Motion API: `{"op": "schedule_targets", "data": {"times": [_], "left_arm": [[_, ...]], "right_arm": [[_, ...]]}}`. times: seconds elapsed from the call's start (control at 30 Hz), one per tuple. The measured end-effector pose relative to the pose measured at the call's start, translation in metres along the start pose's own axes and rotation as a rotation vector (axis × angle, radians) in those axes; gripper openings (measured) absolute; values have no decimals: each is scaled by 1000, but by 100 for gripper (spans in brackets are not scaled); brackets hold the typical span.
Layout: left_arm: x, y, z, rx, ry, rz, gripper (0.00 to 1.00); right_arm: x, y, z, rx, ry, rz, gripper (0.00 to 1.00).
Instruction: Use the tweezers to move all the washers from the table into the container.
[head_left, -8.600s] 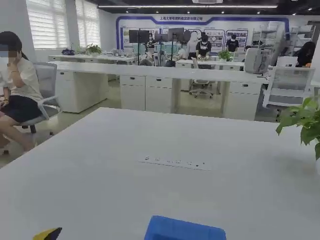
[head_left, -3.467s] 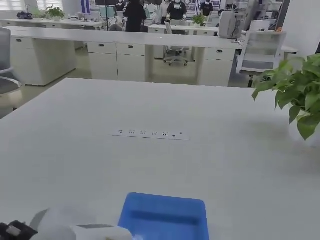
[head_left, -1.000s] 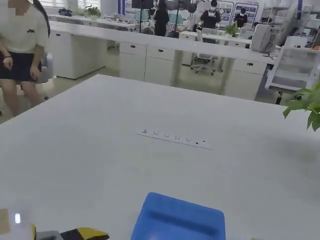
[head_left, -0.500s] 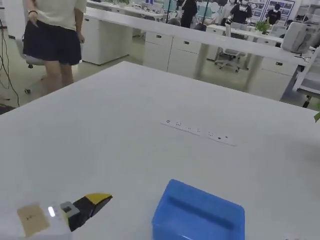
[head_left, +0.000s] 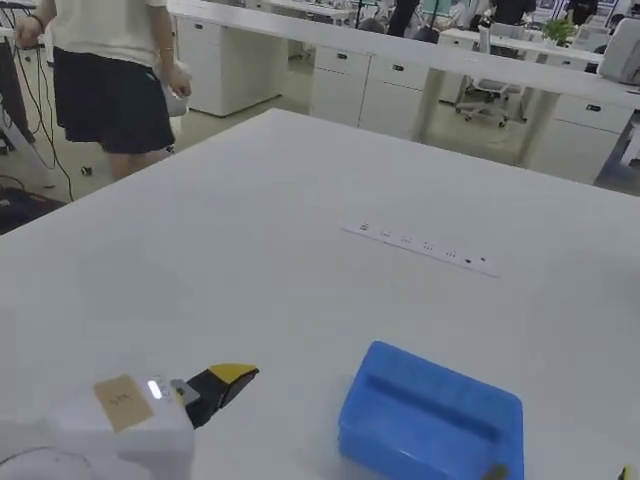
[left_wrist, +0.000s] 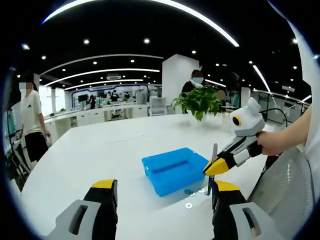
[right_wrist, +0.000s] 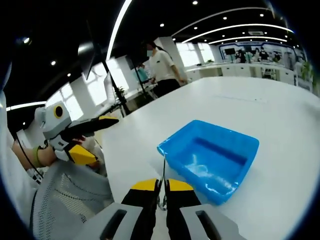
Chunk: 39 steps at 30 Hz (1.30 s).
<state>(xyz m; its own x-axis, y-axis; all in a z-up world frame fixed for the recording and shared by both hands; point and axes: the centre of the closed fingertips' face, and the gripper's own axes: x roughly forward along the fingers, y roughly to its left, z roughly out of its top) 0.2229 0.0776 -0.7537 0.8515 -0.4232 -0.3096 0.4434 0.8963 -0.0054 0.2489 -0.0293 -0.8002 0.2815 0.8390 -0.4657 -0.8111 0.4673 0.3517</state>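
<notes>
A blue container (head_left: 430, 415) sits on the white table (head_left: 250, 260) near its front edge. In the left gripper view the blue container (left_wrist: 177, 169) lies ahead, with a few small washers (left_wrist: 189, 205) on the table just in front of it. My left gripper (left_wrist: 162, 192) is open, its jaws wide apart with nothing between them; its yellow-tipped jaw reaches in low at the left of the head view as the left gripper (head_left: 220, 385). My right gripper (right_wrist: 161, 187) is shut on thin metal tweezers (right_wrist: 163, 172), which point toward the blue container (right_wrist: 210, 157). The tweezers (left_wrist: 214, 157) hang over the washers.
A flush power strip (head_left: 420, 245) is set in the middle of the table. A potted plant (left_wrist: 197, 100) stands at the far side. A person (head_left: 110, 70) stands beyond the table's left corner. Desks and chairs fill the room behind.
The head camera has tilted down and swung. The left gripper has come up into the head view at the lower left. The person at the left has stood up and walked closer.
</notes>
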Motion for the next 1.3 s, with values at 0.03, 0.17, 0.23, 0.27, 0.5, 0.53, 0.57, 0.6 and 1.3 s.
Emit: {"op": "schedule_targets", "data": {"times": [0.03,0.17,0.23,0.27,0.5,0.53,0.57,0.6,1.3], "left_arm": [[-1,2,1,-5,-8,7,79],[-2,5,3,-50,-29,8,79],[-2,4,4,-57,-32,5,79],[-2,3,4,-55,-34,4,79],[-1,-2,4,-29,-30,-14,79],[-2,-2,4,-27,-31,-15,79],[-2,-2,4,-29,-29,-15,79],[-2,-2,3,-31,-27,-15,79],[-2,0,-4,-23,11,-10,78]], "right_arm": [[-4,-1,6,-6,-12,-5,2],[-16,-5,22,-1,-43,-14,2],[-19,-7,29,1,-55,-21,2],[-22,-9,34,-2,-67,-26,2],[-26,-28,59,-8,-104,-56,2],[-25,-31,60,-9,-105,-60,2],[-24,-36,63,-10,-109,-67,2],[-23,-39,64,-12,-111,-71,2],[1,-97,37,3,-35,-175,2]]}}
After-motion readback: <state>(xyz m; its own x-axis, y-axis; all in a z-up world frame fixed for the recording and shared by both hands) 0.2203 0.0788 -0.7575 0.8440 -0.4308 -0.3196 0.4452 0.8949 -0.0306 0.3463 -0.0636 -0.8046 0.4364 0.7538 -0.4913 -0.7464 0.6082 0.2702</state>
